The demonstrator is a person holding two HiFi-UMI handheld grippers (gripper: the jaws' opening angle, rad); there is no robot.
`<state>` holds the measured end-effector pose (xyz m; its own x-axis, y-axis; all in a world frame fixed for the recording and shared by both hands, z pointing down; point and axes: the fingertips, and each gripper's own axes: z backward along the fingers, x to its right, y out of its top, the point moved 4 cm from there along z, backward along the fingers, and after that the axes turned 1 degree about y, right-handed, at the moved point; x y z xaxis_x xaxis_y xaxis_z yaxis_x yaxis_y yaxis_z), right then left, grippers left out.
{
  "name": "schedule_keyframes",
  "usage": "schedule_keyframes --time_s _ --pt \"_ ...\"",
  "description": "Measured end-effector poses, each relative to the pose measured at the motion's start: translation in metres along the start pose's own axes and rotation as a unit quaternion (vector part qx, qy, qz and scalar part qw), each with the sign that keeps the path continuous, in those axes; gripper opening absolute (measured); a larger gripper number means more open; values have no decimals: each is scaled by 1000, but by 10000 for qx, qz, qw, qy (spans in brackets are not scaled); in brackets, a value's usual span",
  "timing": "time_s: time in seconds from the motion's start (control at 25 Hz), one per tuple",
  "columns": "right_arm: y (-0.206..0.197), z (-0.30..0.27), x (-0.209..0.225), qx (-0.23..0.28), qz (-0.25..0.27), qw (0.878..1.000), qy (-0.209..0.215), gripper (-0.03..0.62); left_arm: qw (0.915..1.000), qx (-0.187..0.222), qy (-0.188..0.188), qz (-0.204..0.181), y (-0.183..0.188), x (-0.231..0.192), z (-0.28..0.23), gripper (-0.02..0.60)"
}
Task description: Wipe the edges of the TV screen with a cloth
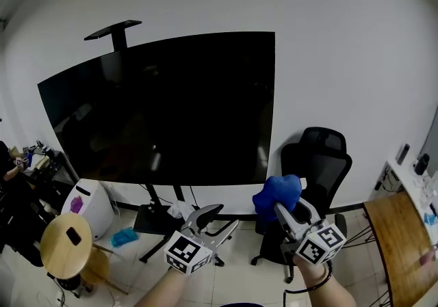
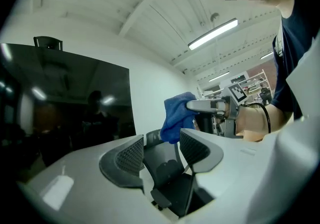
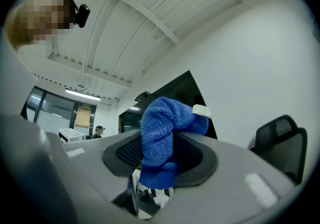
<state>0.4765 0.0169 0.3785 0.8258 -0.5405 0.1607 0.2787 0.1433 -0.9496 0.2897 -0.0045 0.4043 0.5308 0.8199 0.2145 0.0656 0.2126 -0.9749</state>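
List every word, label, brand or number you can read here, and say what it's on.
No legible text in any view.
Marker cubes: black-and-white square patterns only, no letters.
White tag on the cloth: no print legible.
TV screen: no brand visible.

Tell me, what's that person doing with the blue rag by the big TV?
A person faces the big dark TV, a gripper in each hand. The right gripper is clamped on a blue cloth, held below the screen's lower right corner. The left gripper is open and empty beside it. The cloth isn't touching the screen, so no wiping yet.
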Motion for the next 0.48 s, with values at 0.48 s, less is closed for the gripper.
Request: schedule_keyframes --time_s 0.48 --pt "85 -89 62 336 912 9952 -119 171 9993 106 -145 -321 23 -76 -53 213"
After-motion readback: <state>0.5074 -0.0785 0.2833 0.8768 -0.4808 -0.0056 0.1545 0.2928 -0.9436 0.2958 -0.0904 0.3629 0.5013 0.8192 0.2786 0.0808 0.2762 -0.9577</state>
